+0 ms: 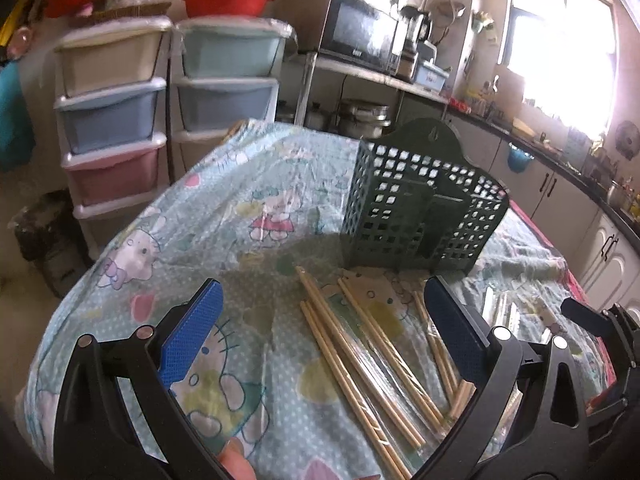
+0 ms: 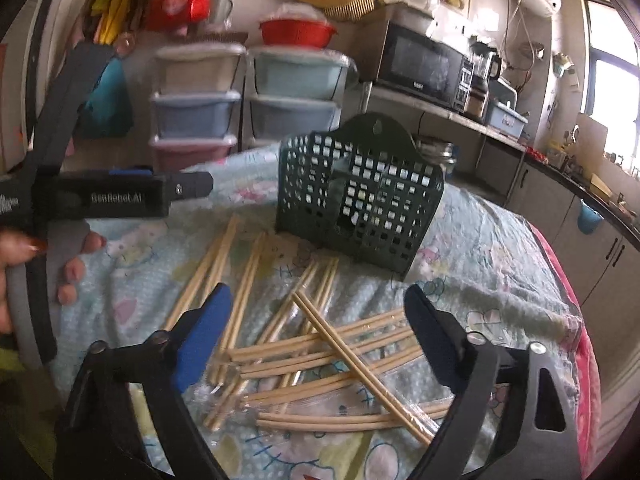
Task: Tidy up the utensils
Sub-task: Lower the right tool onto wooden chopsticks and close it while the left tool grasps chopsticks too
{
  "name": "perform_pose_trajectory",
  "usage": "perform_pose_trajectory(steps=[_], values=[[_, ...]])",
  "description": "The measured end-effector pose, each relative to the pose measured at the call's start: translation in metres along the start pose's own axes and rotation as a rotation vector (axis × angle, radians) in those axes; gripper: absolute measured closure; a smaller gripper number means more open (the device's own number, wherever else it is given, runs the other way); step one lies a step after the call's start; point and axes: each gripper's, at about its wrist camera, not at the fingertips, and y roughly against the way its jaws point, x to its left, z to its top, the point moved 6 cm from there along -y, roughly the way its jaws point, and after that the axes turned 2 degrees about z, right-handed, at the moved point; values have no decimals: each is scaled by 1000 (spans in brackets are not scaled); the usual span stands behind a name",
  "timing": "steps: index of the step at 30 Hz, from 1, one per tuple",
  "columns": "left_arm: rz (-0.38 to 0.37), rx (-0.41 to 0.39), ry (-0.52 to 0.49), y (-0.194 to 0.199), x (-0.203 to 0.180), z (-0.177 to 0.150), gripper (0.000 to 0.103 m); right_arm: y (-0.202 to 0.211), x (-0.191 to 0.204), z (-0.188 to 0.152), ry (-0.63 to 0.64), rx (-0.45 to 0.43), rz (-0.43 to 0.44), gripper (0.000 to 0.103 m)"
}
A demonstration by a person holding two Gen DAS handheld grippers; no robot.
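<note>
From the left wrist we look down our left gripper point(image 1: 320, 332), its two blue-padded fingers point(image 1: 192, 332) spread wide with nothing between the pads; only the cloth and the near ends of some chopsticks point(image 1: 360, 364) lie in the gap below. The chopsticks are slim, pale wooden sticks, several in clear crinkled plastic sleeves, lying loose on the table point(image 1: 224, 184) just in front of a dark green utensil basket point(image 1: 420, 208). The basket is stiff plastic with a grid of square holes and an arched back plate with a hanging hole; it stands upright. The tablecloth is pale blue, dotted and printed with cartoon cats. This view alone shows a bright window point(image 1: 560, 40) and a long counter point(image 1: 540, 144) running beneath it. At the right edge part of our right gripper point(image 1: 592, 320) pokes in.

From the right wrist, our right gripper point(image 2: 320, 320) also stands wide apart, pads touching nothing, above a criss-crossed heap of chopsticks point(image 2: 320, 344); here we see many more sticks than in the other view, some fanned out toward the basket point(image 2: 360, 196), which stands just behind them. Only this view shows our left gripper point(image 2: 120, 196) from the side, its black body printed with pale lettering that seems to read "GenRobot.AI", and the person's hand point(image 2: 76, 264) wrapped round its handle. Behind stand pastel plastic drawers point(image 2: 248, 108) and a black microwave point(image 2: 424, 64); its small label is unreadable.
</note>
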Motion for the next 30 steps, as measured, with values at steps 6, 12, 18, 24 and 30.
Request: perform_pose_trajectory(steps=[6, 12, 18, 24, 30], values=[[-46, 85, -18, -26, -1, 3, 10, -24, -1, 1, 38, 90, 35, 33], [-109, 197, 24, -54, 2, -2, 23, -47, 1, 0, 67, 182, 83, 46], [-142, 284, 80, -76, 8, -7, 38, -69, 3, -8, 98, 266, 113, 60], [-161, 340, 100, -96, 7, -5, 46, -84, 1, -10, 96, 306, 136, 61], [-152, 389, 139, -116, 11, -6, 52, -96, -3, -10, 88, 335, 157, 61]])
